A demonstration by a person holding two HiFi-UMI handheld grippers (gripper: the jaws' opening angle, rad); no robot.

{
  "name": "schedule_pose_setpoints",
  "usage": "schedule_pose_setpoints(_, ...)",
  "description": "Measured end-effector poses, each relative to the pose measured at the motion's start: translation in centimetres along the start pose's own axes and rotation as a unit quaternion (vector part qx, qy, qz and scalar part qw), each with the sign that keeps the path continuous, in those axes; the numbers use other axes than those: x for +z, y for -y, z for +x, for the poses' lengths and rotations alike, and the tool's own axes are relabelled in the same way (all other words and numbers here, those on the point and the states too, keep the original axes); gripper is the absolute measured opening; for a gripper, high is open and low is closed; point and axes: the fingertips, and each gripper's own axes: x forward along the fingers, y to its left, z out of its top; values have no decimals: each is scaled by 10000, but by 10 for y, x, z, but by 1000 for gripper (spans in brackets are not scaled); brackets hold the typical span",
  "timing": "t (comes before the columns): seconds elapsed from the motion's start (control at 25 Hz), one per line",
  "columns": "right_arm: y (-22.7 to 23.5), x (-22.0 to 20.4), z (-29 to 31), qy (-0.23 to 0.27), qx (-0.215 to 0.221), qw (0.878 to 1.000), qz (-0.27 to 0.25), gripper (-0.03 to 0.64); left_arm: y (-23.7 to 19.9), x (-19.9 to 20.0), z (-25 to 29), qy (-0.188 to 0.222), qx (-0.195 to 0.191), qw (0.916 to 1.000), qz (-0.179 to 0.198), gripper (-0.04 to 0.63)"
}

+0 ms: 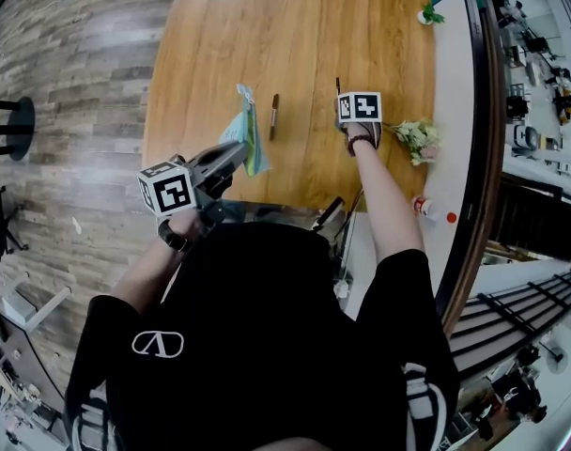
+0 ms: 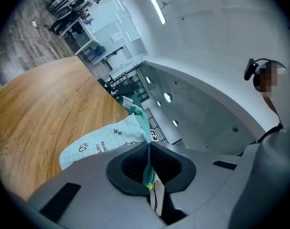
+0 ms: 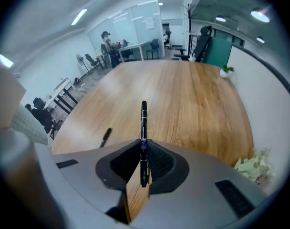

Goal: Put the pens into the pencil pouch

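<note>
Wooden table (image 1: 295,36), pencil pouch (image 2: 104,144) in the left gripper (image 2: 149,168), black pen (image 3: 144,120) in the right gripper (image 3: 143,156).
Left jaws closed tight on the pale green pouch's mesh edge, its body reaching out over the wood, inside hidden. Right jaws clamped on the black pen's lower barrel, cap end pointing out past them above the tabletop. Between pouch and right gripper, apart from both, a second pen (image 1: 274,116) flat on the wood. Just beyond the right gripper, a flower sprig (image 1: 417,140) by the table's edge; a small green plant (image 1: 428,14) at the far corner.
</note>
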Motion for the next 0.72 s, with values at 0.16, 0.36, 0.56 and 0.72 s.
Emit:
schedule_pose_setpoints(0.16, -9, 48, -67, 983, -155, 9944, -344, 44, 9, 5, 8, -73, -195, 9998, 73, 15)
schedule_pose_setpoints(0.36, -23, 96, -157, 2343, -235, 9702, -567, 44, 17, 8, 22, -190, -370, 9990, 153, 15)
schedule_pose_setpoints(0.56, -48, 117, -241, 3583, -411, 9292, -808, 44, 23, 9, 27, -281, -489, 9982, 209, 15)
schedule_pose_setpoints(0.72, -69, 116, -304, 4564, -627, 8835, -849, 44, 28, 13, 30, -313, -545, 9977, 240, 15)
